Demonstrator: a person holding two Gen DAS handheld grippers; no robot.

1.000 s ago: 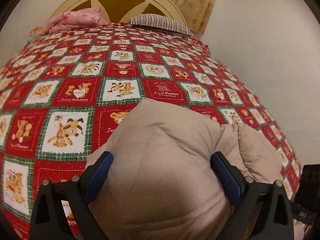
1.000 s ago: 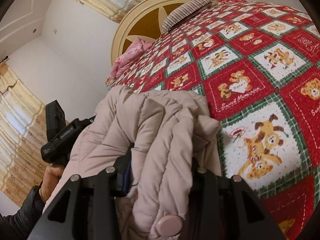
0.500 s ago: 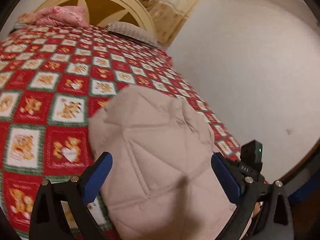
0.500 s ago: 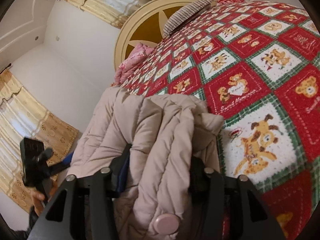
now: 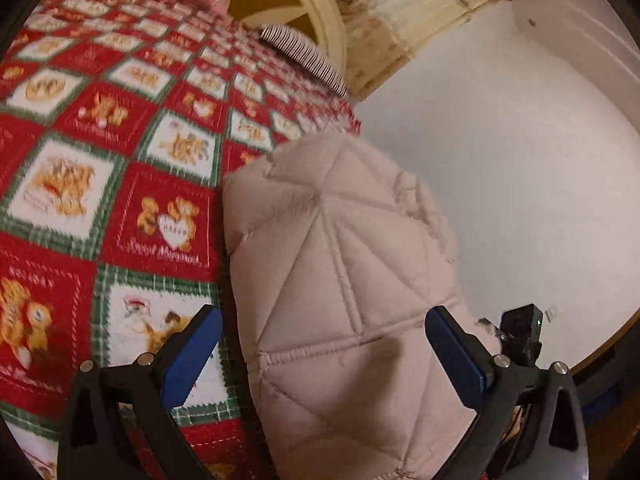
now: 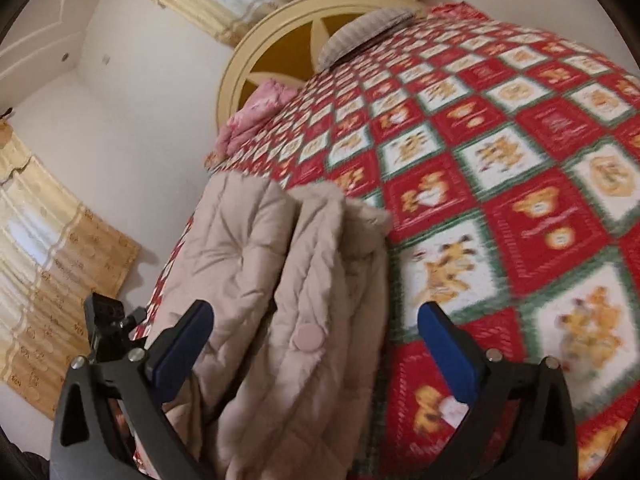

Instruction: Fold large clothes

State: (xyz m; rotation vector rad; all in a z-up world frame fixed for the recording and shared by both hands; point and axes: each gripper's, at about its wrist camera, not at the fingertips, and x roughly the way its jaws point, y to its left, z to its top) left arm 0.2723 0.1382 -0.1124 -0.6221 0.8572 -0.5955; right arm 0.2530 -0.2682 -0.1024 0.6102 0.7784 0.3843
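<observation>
A beige quilted jacket (image 5: 344, 280) lies folded into a thick bundle on the bed, near its side edge. My left gripper (image 5: 322, 320) is open and straddles one end of the jacket, with its blue pads (image 5: 192, 352) off the fabric. From the other end, my right gripper (image 6: 316, 312) has its jaws opening wide. The jacket's stacked layers (image 6: 288, 280) and a pink snap button (image 6: 307, 337) sit between them, untouched by the pads (image 6: 448, 352).
A red, green and white teddy-bear quilt (image 5: 100, 184) covers the bed. A striped pillow (image 5: 304, 56), pink bedding (image 6: 256, 112) and a cream headboard (image 6: 280, 40) are at the far end. A white wall (image 5: 500, 160) and yellow curtains (image 6: 48, 272) flank the bed.
The right gripper has opened and let go of the jacket's folded layers. The left gripper stayed open and swung across, so the jacket now shows against the wall side.
</observation>
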